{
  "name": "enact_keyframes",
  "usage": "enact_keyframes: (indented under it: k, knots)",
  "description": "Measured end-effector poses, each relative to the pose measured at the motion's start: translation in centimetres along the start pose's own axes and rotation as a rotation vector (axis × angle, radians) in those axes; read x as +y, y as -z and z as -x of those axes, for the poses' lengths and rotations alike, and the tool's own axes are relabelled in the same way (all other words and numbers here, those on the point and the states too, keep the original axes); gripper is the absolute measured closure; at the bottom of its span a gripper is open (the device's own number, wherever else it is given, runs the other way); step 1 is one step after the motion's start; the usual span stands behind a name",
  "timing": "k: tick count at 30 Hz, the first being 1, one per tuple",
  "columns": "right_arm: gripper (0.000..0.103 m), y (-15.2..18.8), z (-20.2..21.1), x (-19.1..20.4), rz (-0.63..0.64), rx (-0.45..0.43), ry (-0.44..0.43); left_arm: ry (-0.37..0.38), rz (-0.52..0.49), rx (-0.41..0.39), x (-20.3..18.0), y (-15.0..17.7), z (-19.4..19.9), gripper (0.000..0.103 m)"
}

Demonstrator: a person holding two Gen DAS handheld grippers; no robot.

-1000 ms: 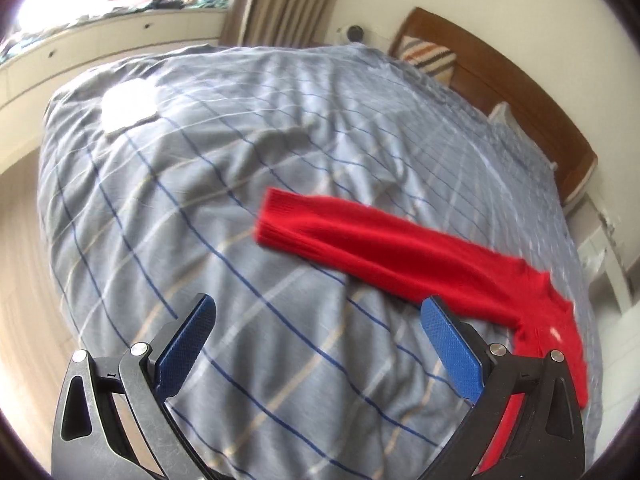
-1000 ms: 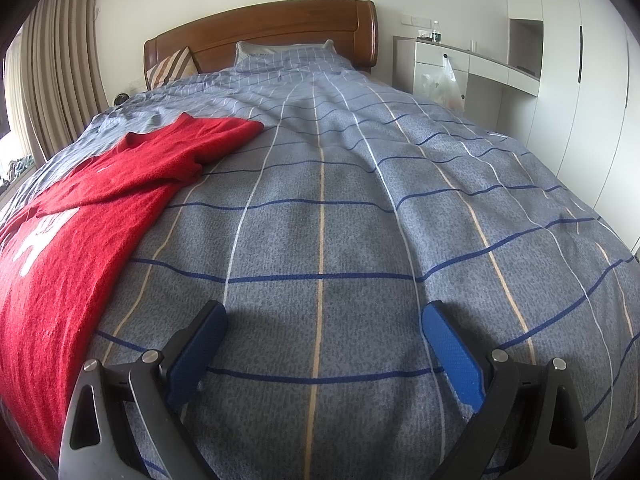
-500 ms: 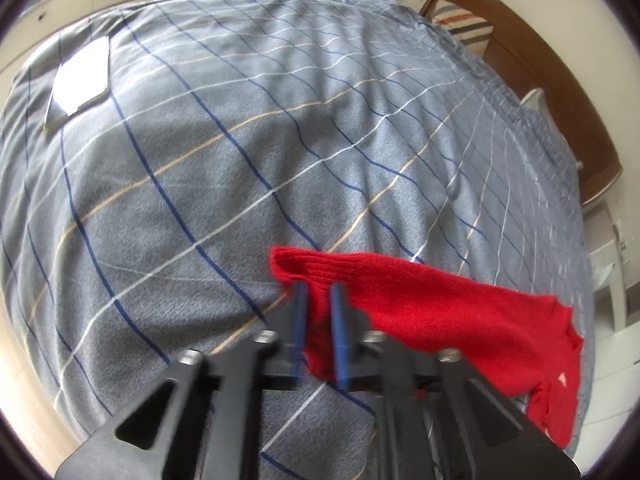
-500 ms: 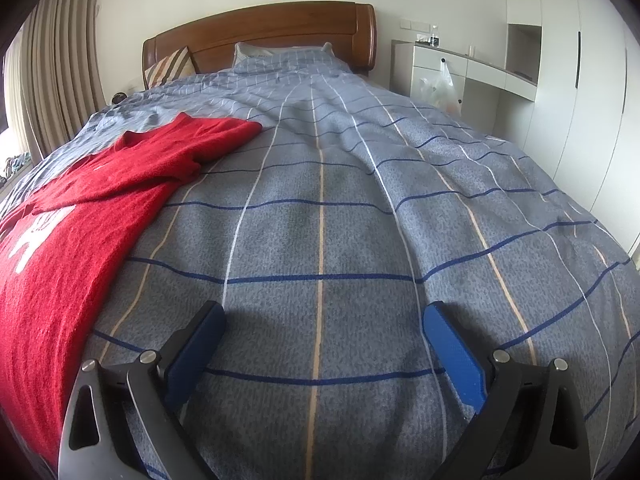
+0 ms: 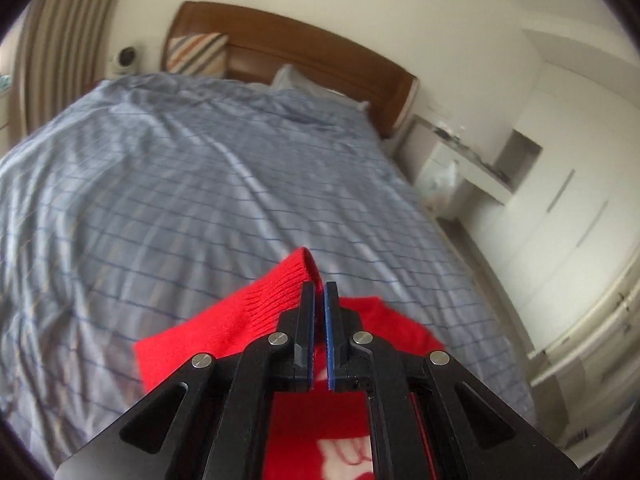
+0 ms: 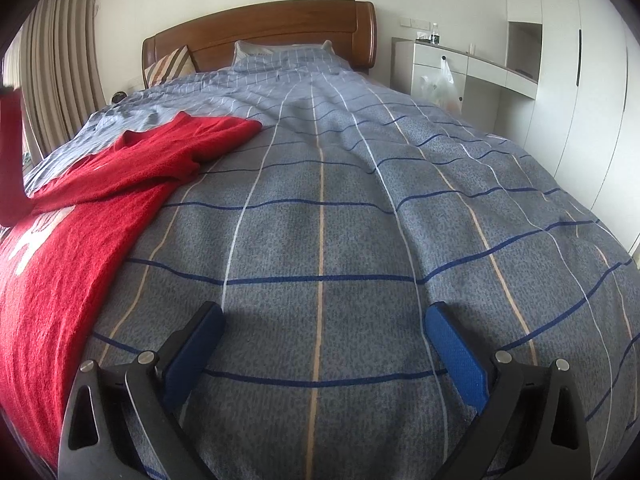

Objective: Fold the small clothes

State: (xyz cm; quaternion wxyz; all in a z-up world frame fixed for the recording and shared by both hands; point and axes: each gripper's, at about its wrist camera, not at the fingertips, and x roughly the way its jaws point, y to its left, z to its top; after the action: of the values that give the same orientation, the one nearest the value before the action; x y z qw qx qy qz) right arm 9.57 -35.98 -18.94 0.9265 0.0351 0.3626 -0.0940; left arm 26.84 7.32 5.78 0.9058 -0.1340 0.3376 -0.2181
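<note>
The left gripper (image 5: 319, 286) has its blue-padded jaws pressed together on the ribbed cuff of a red knitted sweater (image 5: 256, 320), pinching the sleeve end and holding it up above the bed. The cuff stands up just past the fingertips, and the sleeve hangs back beneath the black arms of the tool toward the sweater's body near the bottom of the left wrist view. A white printed design shows on the red chest there, but the shapes are too cut off and blurred to read as letters.

In the right wrist view the same sweater lies at the left side of a grey-blue checked duvet (image 6: 360, 208) crossed by dark blue, white and tan lines. One sleeve lies folded toward the far middle of the bed, while at the far left edge a red strip rises off the bedding. White print is visible on the chest here too, partly out of frame and not legible.

The right gripper (image 6: 322, 344) hovers low over bare duvet near the foot of the bed, its blue pads spread wide with nothing between them, well apart from the sweater.

At the far end stand a brown wooden headboard (image 6: 260, 28), a striped cushion (image 6: 170, 66) and a pillow in matching check. On the right are a white desk unit (image 6: 448, 64) with a clear plastic bag hanging from it, and tall white wardrobe doors (image 6: 592, 92).
</note>
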Motion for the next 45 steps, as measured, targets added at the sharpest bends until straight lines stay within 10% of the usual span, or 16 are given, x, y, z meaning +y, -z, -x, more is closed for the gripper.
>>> enact_keyframes:
  k: [4,6,8,13,20,25,45]
  knots:
    - [0.003,-0.1,-0.1,-0.1,0.0,0.0,0.0,0.142,-0.066,0.126,-6.5,2.8,-5.9,0.092]
    - [0.003,-0.1,-0.1,-0.1,0.0,-0.001,-0.001,0.125,-0.076,0.219,-7.7,5.1,-8.4,0.029]
    - [0.003,0.0,0.0,0.0,0.0,-0.001,-0.001,0.101,-0.056,0.21,-7.1,7.0,-8.4,0.018]
    - [0.003,0.0,-0.1,0.1,0.001,0.0,-0.001,0.007,0.067,0.19,-0.4,10.4,-4.3,0.018]
    - [0.002,0.0,-0.2,0.3,0.006,-0.001,0.005,-0.411,0.014,0.048,8.7,15.9,2.5,0.014]
    - [0.002,0.1,-0.2,0.4,0.007,-0.004,0.007,-0.565,0.018,0.015,12.1,19.1,4.0,0.013]
    - [0.002,0.3,-0.1,0.5,0.009,-0.013,0.008,-0.585,0.11,0.019,15.4,22.6,1.7,0.003]
